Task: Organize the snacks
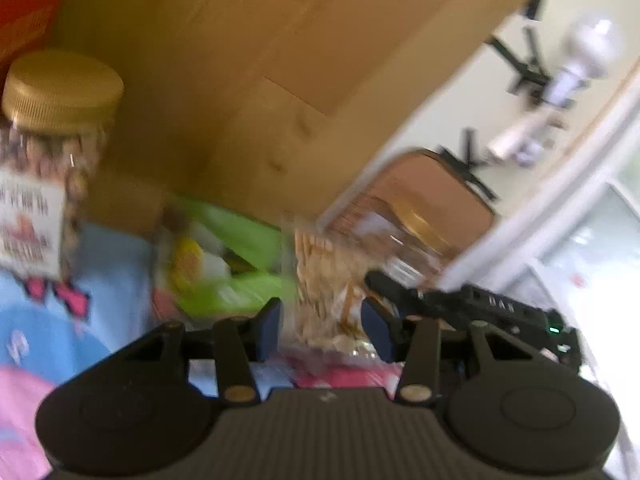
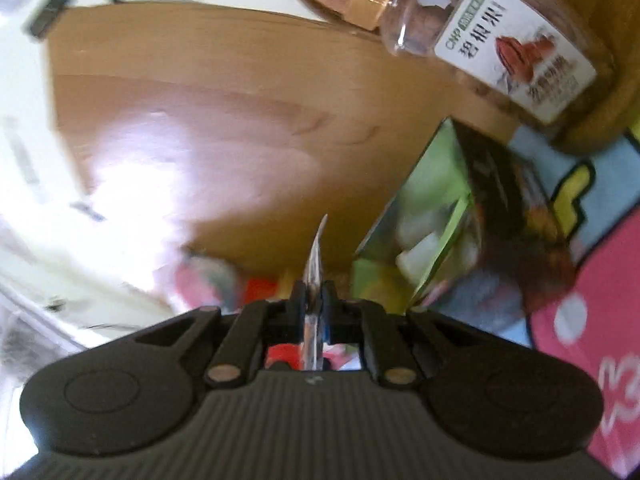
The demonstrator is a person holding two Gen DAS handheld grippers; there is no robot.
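We are pinching the thin sealed edge of a snack packet [image 2: 314,256] in the right gripper [image 2: 314,300], jaws pressed together on it so the flat foil is standing up edge-on between the pads; gripping the seam looks like the surest way to lift a limp packet without crushing what is inside. The left gripper [image 1: 320,328] is standing partly spread around a clear bag of pale biscuit sticks [image 1: 324,280]; blur is keeping us from telling whether the pads are actually pressing on it. Both are hanging over a wooden table [image 2: 200,120] with a blue and pink cartoon cloth [image 2: 592,280] at its near side. A green box [image 2: 432,232] is lying on the cloth's edge. Two nut jars with gold lids are sitting nearby, one upright [image 1: 52,140], one appearing tilted in the right view [image 2: 500,36], its white label showing red-brown nuts. The packet itself is looking silvery, creased, very thin.
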